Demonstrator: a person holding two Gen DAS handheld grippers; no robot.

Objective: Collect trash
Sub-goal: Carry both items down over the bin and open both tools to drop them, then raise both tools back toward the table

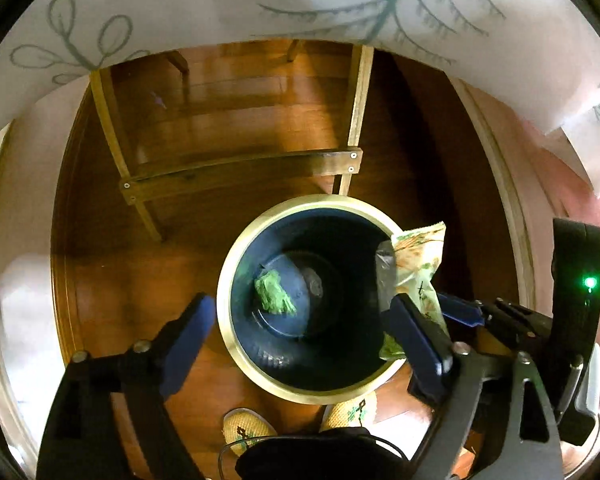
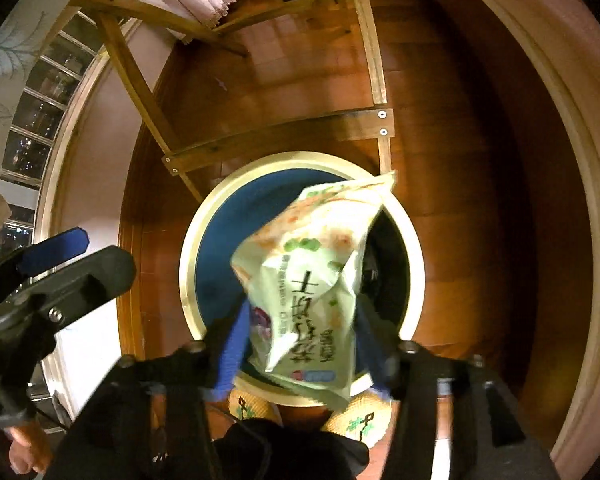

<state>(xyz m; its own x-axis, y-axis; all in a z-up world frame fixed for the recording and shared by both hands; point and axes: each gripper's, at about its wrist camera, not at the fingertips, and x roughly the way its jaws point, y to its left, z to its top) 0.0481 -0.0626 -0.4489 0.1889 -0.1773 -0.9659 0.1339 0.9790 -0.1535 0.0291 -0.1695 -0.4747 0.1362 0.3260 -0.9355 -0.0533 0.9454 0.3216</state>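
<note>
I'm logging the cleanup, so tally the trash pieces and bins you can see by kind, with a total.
Snack wrapper, between the right tool's fingers over the bin: 1
Green crumpled piece at the bin's bottom: 1
Blue trash bin with pale rim: 1
Total: 3

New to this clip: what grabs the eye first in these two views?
The round bin with its pale rim and dark blue inside, on the wooden floor under both grippers. A pale green snack bag hangs over its mouth between the right gripper's open jaws, and a crumpled green wrapper lies at the bottom.
</note>
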